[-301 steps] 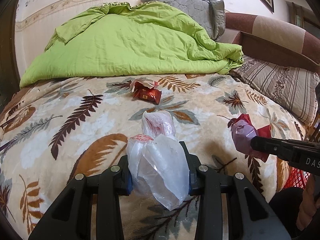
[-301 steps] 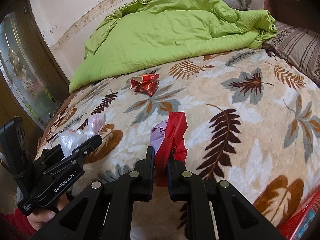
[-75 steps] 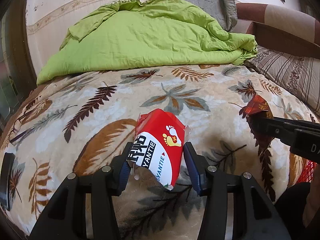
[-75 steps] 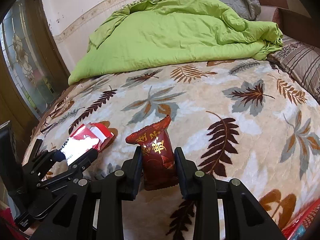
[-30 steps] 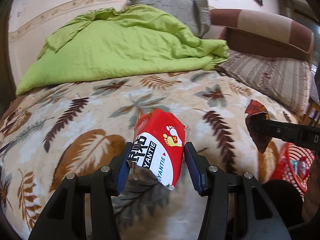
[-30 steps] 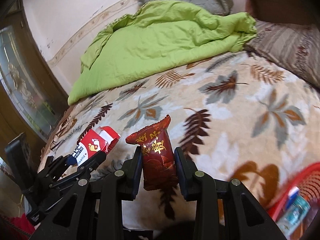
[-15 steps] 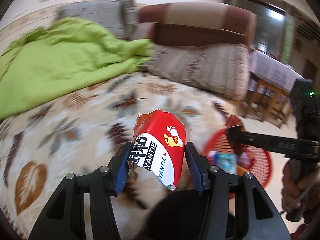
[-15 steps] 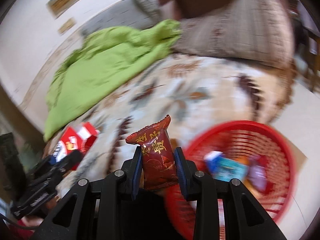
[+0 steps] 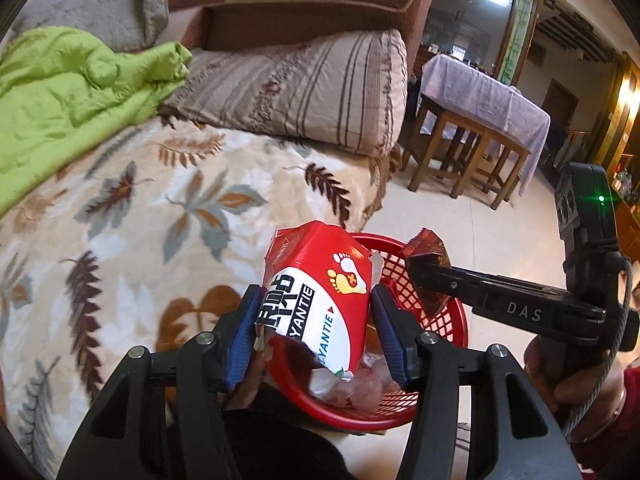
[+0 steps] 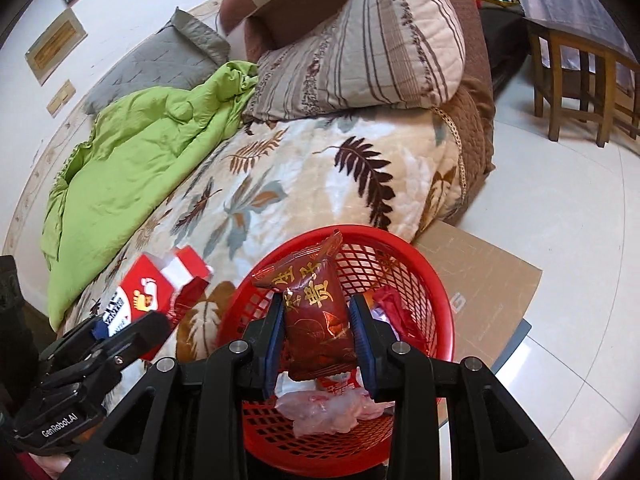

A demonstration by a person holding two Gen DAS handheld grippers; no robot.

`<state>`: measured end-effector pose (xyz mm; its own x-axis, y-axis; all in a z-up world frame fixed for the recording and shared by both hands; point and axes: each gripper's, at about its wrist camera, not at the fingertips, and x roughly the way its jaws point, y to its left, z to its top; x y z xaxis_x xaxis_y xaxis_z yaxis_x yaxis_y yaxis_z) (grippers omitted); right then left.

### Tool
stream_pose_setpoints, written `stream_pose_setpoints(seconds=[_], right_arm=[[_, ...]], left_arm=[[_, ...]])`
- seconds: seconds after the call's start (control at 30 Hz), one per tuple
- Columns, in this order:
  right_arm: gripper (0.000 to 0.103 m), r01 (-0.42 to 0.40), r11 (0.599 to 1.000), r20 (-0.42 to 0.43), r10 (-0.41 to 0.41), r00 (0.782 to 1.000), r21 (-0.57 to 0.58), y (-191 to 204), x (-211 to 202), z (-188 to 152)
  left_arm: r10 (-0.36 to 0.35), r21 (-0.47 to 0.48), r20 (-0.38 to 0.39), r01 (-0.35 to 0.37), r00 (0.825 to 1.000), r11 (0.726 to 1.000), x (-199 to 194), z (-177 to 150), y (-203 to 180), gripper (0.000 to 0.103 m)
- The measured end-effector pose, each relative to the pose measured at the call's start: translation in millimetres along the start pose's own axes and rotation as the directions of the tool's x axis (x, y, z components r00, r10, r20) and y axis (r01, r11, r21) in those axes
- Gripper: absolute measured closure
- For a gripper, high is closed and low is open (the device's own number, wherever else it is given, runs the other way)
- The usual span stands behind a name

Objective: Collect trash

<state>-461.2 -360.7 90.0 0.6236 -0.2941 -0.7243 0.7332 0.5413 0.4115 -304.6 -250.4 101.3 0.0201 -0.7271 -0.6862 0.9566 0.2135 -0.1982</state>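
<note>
Right gripper [image 10: 319, 334] clamped on a dark red packet [image 10: 316, 314], hanging over the red basket [image 10: 436, 280]. Left gripper [image 9: 314, 330] clamped on a torn red-and-white carton [image 9: 320, 300], poised at the basket's near rim beside the bed [image 9: 120, 208]. Released from there, likely to clip the rim and drop outside.

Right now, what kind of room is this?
Probably a bedroom or living room in a home: a bed with a leaf-patterned fleece blanket, a rumpled bright green quilt and a striped quilted pillow, plus a wooden table under a lilac cloth further back.
</note>
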Motion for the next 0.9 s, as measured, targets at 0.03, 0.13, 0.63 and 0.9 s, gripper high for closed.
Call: stream_pose_setpoints(seconds=[0.03,0.13,0.63,0.9], right_arm=[[0.067,0.007,1.0,0.001,-0.007,1.0,0.004,-1,1,1],[0.046,0.034,0.999,-0.002,-0.034,0.999,0.013,-5,2,0],[0.019,0.254,0.963,0.137,-0.241,0.961,-0.089,54,-29,-23],[0.0,0.389,0.917,0.337,-0.341,0.878,-0.085,106,-63,-55]], left_arm=[[-0.005,-0.005,-0.01,0.005,1.0,1.0,4,1,0,0.044],[-0.003,-0.016,-0.032,0.002,0.999,1.0,11,-1,3,0.037],[0.074,-0.056,0.073,-0.07,0.995,0.996,-56,-25,37,0.024],[0.181,-0.088,0.147,-0.169,0.973,0.982,-119,-66,70,0.012]])
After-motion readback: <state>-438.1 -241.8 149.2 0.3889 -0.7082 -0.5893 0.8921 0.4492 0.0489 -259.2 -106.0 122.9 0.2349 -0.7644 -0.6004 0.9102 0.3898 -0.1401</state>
